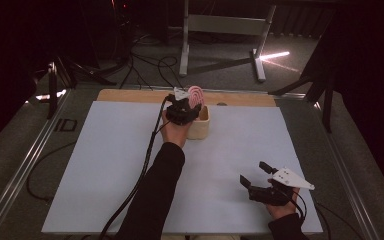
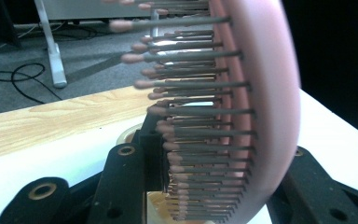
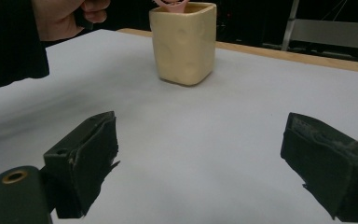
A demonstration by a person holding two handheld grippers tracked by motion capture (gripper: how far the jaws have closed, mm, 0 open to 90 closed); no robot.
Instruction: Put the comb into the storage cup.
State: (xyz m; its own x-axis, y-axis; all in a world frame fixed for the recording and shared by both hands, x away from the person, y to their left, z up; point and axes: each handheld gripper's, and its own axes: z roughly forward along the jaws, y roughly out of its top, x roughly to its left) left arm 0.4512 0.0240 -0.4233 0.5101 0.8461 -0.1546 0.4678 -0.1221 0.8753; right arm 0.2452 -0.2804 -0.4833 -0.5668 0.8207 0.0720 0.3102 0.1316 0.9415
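The pink hairbrush (image 1: 196, 96) stands over the cream cup (image 1: 200, 125) close to the far edge of the white sheet (image 1: 105, 165), about midway along it; the left gripper (image 1: 182, 111) is clamped on the brush head, bristles (image 2: 191, 112) pointing sideways between its jaws; the right gripper (image 1: 256, 176) rests near the sheet's near right corner, jaws wide apart with nothing between them; broad bare sheet lies between cup and right gripper; a strip of wooden tabletop (image 1: 130, 95) shows beyond the sheet; grey carpet, cables (image 1: 145, 65) and a metal stand (image 1: 220, 30) lie behind in a dark room; no writing can be read.
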